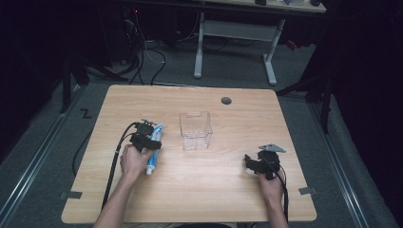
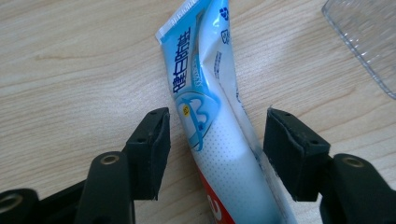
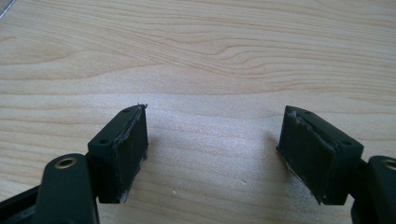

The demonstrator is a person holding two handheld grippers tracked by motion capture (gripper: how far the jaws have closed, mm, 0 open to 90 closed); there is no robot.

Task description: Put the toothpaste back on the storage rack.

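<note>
A blue and white toothpaste tube [image 1: 154, 147] lies flat on the wooden table [image 1: 214, 190], left of centre, its white cap toward the near edge. My left gripper [image 1: 146, 137] is lowered over it. In the left gripper view the tube [image 2: 210, 116] runs between the two pads of this gripper [image 2: 217, 128]. The left pad stands clear of the tube and the right pad sits at its edge, so the jaws are open. My right gripper [image 1: 259, 164] rests low at the right of the table. Its jaws [image 3: 215, 126] are open over bare wood with nothing between them.
A clear plastic box [image 1: 195, 130] stands upright at the table's centre, just right of the tube; its corner shows in the left gripper view [image 2: 369, 37]. A grey cable hole [image 1: 226, 100] sits near the far edge. A white desk frame [image 1: 235, 42] stands beyond the table.
</note>
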